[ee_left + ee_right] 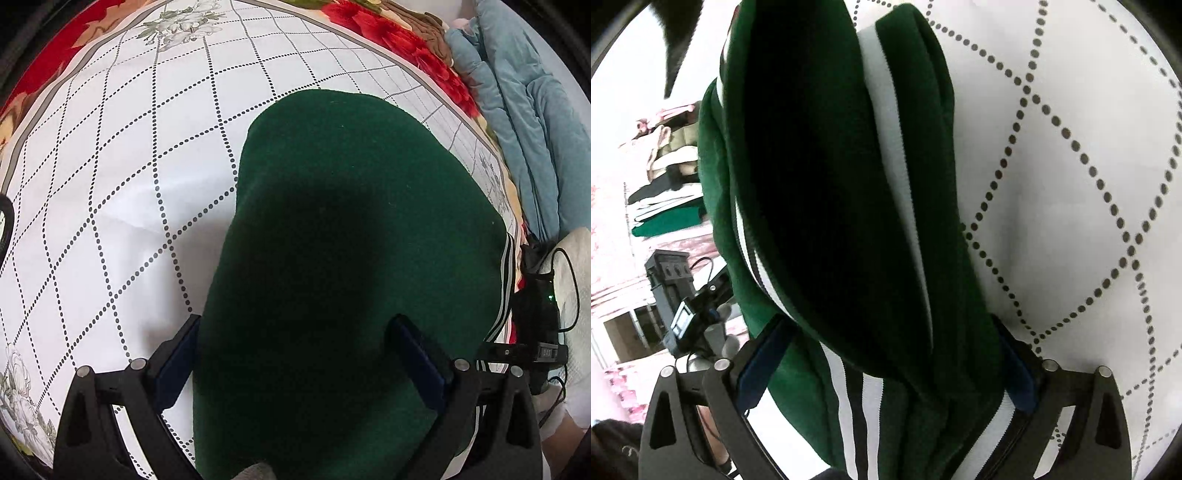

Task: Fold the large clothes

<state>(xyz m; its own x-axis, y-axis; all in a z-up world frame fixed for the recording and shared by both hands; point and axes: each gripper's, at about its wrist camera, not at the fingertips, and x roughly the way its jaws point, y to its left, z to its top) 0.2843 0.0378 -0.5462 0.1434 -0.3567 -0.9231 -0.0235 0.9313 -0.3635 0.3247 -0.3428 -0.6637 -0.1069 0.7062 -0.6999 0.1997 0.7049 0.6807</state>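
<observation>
Green garment (351, 240) lies right under both of your grippers, folded into a thick dark bundle on the white sheet (110, 184) with its dotted diamond grid. Your left gripper (295, 354) stands with its fingers (173, 365) spread wide: one blue-padded finger sits at the garment's left edge and the other rests over the cloth itself, and neither pad pinches anything. Your right gripper (886, 354) is also spread wide, with the folded layers and the white stripes (849, 406) of the garment bunched up between its fingers (753, 369); whether the pads touch the cloth you cannot tell, but they are not squeezing it. From the left wrist view the garment runs away from you as one rounded slab, its striped edge (506, 280) showing along the right side. Just beside that edge a black device with a cable (539, 306) lies at the sheet's border. Farther off, a red flowered blanket (406, 40) borders the sheet, with a light blue quilted cover (524, 110) beyond it. In the right wrist view a stack of folded clothes (668, 192) sits well apart, in the washed-out background.
</observation>
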